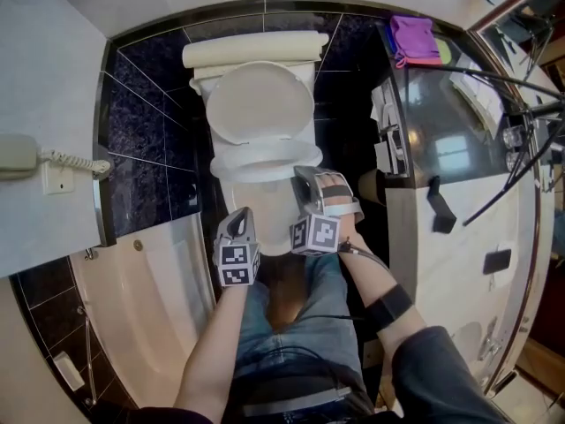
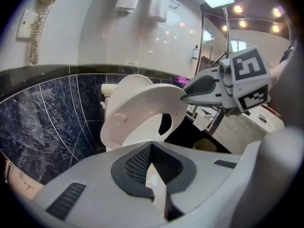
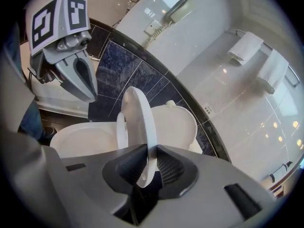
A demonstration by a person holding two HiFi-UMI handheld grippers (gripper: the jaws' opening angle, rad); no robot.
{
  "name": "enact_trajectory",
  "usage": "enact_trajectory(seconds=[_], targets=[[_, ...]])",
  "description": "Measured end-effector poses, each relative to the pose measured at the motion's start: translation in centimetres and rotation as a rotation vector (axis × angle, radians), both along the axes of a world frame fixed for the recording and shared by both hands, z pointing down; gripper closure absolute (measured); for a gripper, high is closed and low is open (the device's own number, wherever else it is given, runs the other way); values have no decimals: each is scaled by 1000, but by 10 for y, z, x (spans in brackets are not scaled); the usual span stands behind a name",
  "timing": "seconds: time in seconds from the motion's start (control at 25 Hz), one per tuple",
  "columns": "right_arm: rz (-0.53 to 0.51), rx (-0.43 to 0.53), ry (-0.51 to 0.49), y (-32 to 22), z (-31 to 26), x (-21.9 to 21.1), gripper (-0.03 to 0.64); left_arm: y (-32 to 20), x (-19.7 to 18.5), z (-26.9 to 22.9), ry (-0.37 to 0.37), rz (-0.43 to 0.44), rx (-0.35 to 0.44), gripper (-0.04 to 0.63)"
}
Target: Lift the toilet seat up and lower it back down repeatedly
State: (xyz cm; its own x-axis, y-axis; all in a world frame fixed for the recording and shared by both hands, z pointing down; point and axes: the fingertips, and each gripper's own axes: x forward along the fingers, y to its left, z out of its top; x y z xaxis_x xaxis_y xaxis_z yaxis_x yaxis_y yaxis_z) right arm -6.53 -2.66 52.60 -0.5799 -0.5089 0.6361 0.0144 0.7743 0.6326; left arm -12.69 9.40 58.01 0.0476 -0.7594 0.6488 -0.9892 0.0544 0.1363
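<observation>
The white toilet seat [image 1: 261, 162] is raised partway off the bowl [image 1: 275, 212]; behind it the lid [image 1: 260, 104] leans back against the tank. My right gripper [image 1: 305, 180] is shut on the seat's front rim. In the right gripper view the thin seat edge [image 3: 140, 127] stands on end between the dark pads of that gripper [image 3: 147, 167], with the lid [image 3: 176, 122] beyond. My left gripper [image 1: 238, 225] hovers by the bowl's front left, apart from the seat. Its own view shows its pads [image 2: 152, 175] meeting with nothing held, the tilted seat [image 2: 137, 113] ahead and the right gripper [image 2: 189, 92] on its rim.
A bathtub [image 1: 159, 281] runs along the left, with a wall phone [image 1: 18, 155] above it. A vanity counter [image 1: 450, 131] with a purple cloth [image 1: 415, 38] stands to the right. Folded towels [image 3: 244, 49] hang on the back wall. The person's legs [image 1: 291, 325] are in front of the bowl.
</observation>
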Motion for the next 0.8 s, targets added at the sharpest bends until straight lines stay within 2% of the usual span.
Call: enact_trajectory(seconds=[0.2,0.4,0.8], targets=[[-11,-2,48,48,24,24,535,5,13,12,28,32,3,595],[-25,-11,86,87,50,41,526,14,20,26,25,47,17,595],[-40,-75,142,150,103,75,523,67,46,85,70,55,-43,595]])
